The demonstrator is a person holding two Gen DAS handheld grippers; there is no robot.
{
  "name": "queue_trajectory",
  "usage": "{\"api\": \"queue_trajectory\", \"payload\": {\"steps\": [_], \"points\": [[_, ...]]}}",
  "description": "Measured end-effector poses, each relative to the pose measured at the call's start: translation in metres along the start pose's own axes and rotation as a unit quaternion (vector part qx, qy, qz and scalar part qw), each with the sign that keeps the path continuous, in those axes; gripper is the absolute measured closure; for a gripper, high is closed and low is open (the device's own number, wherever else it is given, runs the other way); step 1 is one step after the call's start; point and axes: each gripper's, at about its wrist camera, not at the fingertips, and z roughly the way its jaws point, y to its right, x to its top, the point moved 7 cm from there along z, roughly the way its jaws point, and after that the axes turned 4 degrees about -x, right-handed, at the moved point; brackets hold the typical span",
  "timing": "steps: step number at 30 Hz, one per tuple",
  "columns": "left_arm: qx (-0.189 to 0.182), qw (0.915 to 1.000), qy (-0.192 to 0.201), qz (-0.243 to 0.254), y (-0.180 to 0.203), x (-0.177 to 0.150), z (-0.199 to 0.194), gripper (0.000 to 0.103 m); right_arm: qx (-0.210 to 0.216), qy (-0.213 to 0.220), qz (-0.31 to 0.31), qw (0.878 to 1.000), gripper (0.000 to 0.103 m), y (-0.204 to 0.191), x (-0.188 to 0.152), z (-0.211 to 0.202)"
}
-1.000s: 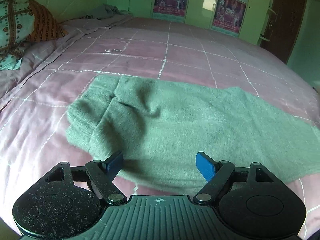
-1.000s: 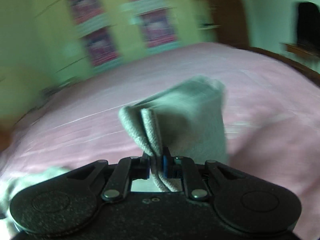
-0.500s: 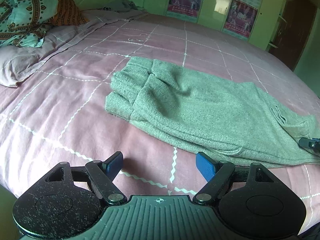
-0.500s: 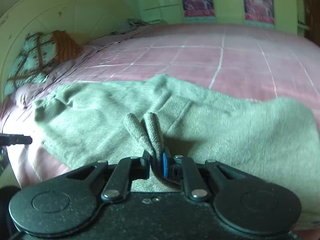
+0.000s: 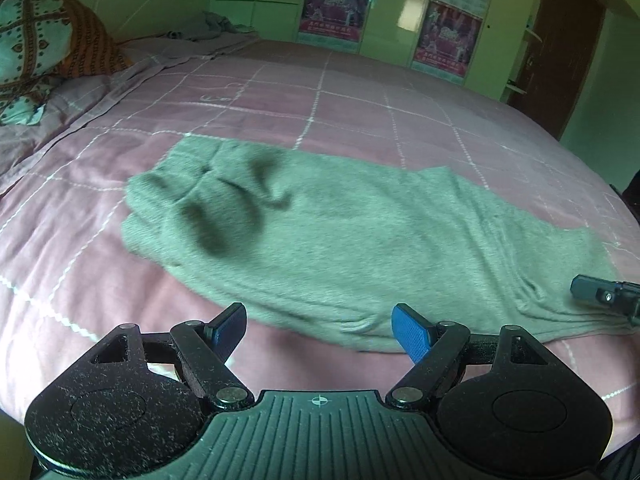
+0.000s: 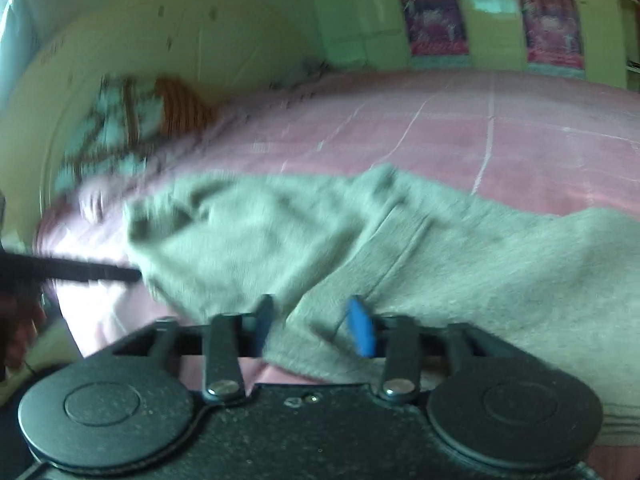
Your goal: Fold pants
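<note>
The grey-green pants (image 5: 340, 236) lie flat on the pink bed, folded lengthwise, waistband at the left, leg ends at the right. My left gripper (image 5: 320, 326) is open and empty, just above the near edge of the pants. My right gripper (image 6: 314, 326) is open, its fingers on either side of the pants' cloth (image 6: 400, 248), which lies loose between them. The right gripper's fingertip (image 5: 592, 290) shows at the right edge of the left wrist view, at the leg ends. The left gripper's finger (image 6: 80, 272) shows as a dark bar at the left in the right wrist view.
The pink checked bedspread (image 5: 360, 112) stretches far behind the pants. Patterned pillows (image 5: 36, 52) lie at the far left. A crumpled grey cloth (image 5: 208, 28) lies at the bed's far edge. Green cupboards with posters (image 5: 340, 4) stand behind.
My right gripper has opened and let go of the pants' fold, which now lies on the bed. My left gripper has moved closer to the pants' near edge.
</note>
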Motion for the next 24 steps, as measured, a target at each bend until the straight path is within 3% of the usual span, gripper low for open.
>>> {"api": "queue_trajectory", "payload": {"steps": [4, 8, 9, 11, 14, 16, 19, 20, 21, 24], "points": [[-0.056, 0.9982, 0.015, 0.016, 0.055, 0.013, 0.004, 0.024, -0.060, 0.047, 0.036, 0.996, 0.090, 0.036, 0.009, -0.037], [-0.143, 0.9896, -0.015, 0.003, 0.115, 0.023, 0.032, 0.032, -0.142, 0.085, 0.100, 0.981, 0.087, 0.102, 0.007, -0.083], [-0.152, 0.9879, -0.030, 0.000, 0.126, 0.023, 0.041, 0.036, -0.153, 0.085, 0.114, 0.978, 0.087, 0.117, 0.004, -0.091], [-0.152, 0.9860, -0.069, -0.003, 0.142, 0.018, 0.063, 0.055, -0.170, 0.081, 0.131, 0.973, 0.086, 0.140, -0.004, -0.104], [-0.157, 0.9807, -0.116, -0.010, 0.158, 0.003, 0.082, 0.055, -0.173, 0.073, 0.139, 0.972, 0.086, 0.157, -0.015, -0.111], [-0.152, 0.9801, -0.125, -0.021, 0.160, -0.002, 0.091, 0.055, -0.180, 0.062, 0.136, 0.972, 0.086, 0.162, -0.021, -0.107], [-0.158, 0.9788, -0.122, -0.046, 0.164, -0.004, 0.099, 0.056, -0.197, 0.028, 0.140, 0.970, 0.087, 0.172, -0.032, -0.092], [-0.163, 0.9785, -0.116, -0.049, 0.167, -0.005, 0.100, 0.074, -0.196, 0.019, 0.142, 0.970, 0.087, 0.175, -0.036, -0.087], [-0.164, 0.9797, -0.102, -0.053, 0.167, -0.004, 0.098, 0.085, -0.197, 0.010, 0.142, 0.970, 0.090, 0.177, -0.040, -0.082], [-0.181, 0.9801, -0.025, -0.079, 0.162, 0.002, 0.072, 0.088, -0.208, -0.004, 0.142, 0.968, 0.094, 0.181, -0.046, -0.077]]}}
